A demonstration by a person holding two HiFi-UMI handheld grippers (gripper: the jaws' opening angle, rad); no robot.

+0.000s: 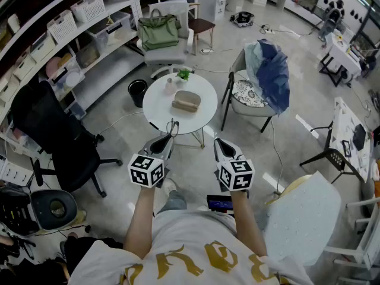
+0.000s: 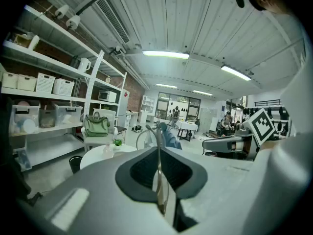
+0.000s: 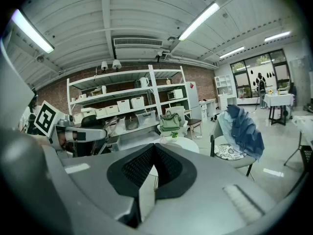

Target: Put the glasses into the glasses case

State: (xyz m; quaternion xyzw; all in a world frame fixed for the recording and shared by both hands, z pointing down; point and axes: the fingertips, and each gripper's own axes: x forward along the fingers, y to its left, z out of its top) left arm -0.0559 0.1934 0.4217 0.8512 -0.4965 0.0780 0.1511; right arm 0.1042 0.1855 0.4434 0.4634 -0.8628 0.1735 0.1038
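The glasses (image 1: pixel 173 126) are thin wire-framed and stand upright between the jaws of my left gripper (image 1: pixel 168 140), just over the near rim of the round white table (image 1: pixel 157 103). In the left gripper view the glasses (image 2: pixel 158 141) are pinched edge-on in the shut jaws, one lens ring showing above them. A tan glasses case (image 1: pixel 186 101) lies closed on the middle of the table, ahead of both grippers. My right gripper (image 1: pixel 221 144) hovers beside the left one, short of the table, shut with nothing in it (image 3: pixel 154 151).
A small green plant (image 1: pixel 184 74) and a pale bottle (image 1: pixel 170 86) stand at the table's far side. Behind it is a chair carrying a green bag (image 1: pixel 158 31); a chair with a blue jacket (image 1: pixel 270 70) is to the right, a black office chair (image 1: pixel 53 141) to the left.
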